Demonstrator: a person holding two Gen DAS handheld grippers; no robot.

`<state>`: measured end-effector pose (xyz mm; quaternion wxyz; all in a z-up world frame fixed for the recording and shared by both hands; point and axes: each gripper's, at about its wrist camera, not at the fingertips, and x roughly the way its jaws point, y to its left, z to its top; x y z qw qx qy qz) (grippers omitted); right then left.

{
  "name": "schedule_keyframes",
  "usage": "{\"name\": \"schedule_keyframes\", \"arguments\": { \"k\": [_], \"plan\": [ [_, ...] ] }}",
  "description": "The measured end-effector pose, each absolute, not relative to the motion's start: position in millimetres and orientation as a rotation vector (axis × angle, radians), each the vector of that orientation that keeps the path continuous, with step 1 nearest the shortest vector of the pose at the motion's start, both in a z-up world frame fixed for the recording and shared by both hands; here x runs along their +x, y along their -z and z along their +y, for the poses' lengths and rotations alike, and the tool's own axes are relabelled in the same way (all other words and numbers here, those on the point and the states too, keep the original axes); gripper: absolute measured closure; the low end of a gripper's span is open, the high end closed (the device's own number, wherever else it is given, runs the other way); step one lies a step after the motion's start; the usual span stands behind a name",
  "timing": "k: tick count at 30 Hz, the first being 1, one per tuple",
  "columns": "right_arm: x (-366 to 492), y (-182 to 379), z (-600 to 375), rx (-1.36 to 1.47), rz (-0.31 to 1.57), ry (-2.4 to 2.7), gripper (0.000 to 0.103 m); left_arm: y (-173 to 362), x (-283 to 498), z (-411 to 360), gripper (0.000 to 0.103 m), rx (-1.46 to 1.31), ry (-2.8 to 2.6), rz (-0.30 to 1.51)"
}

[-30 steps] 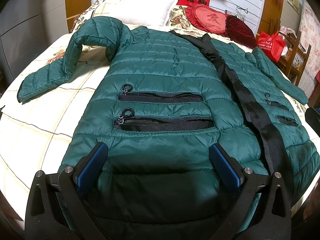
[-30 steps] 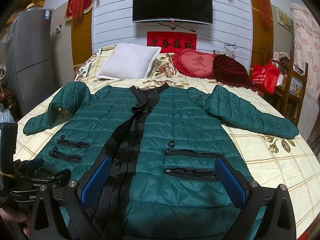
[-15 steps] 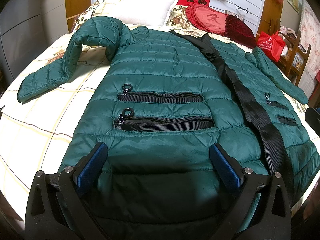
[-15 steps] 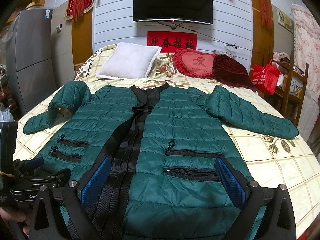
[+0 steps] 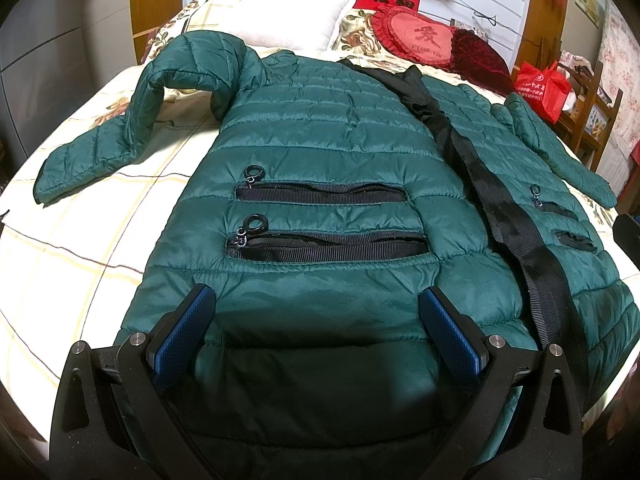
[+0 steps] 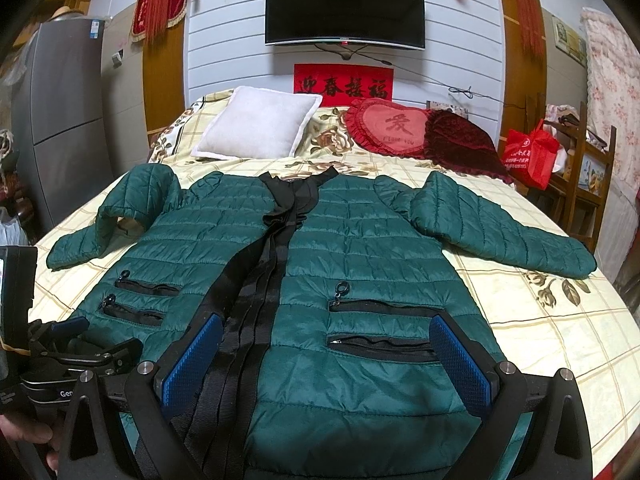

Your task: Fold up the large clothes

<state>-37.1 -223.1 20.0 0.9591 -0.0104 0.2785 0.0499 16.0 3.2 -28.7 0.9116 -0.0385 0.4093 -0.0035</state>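
A dark green quilted jacket (image 5: 320, 128) lies front up on the bed, with a black zip band down its middle and both sleeves spread out. It also shows in the right wrist view (image 6: 360, 248). My left gripper (image 5: 316, 300) is open, its blue pads wide apart just above the jacket's left hem, below two zip pockets (image 5: 324, 220). My right gripper (image 6: 328, 330) is open over the right hem, its left pad beside the black zip band (image 6: 256, 300). The left gripper's body (image 6: 68, 354) shows at the lower left of the right wrist view.
The bed (image 6: 540, 320) has a cream checked floral sheet. A white pillow (image 6: 258, 128) and red cushions (image 6: 392, 130) lie at the head. A red bag (image 6: 528, 152) sits on a wooden stand to the right. A grey fridge (image 6: 60, 120) stands at the left.
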Motion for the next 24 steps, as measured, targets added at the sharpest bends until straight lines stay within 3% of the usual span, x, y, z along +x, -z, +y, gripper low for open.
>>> {"name": "schedule_keyframes", "arguments": {
  "k": [24],
  "plan": [
    [-37.2,-20.2,-223.4,-0.021,0.565,-0.101,0.000,33.5,17.7,0.9,0.000,-0.065,0.003,0.853]
  ]
}}
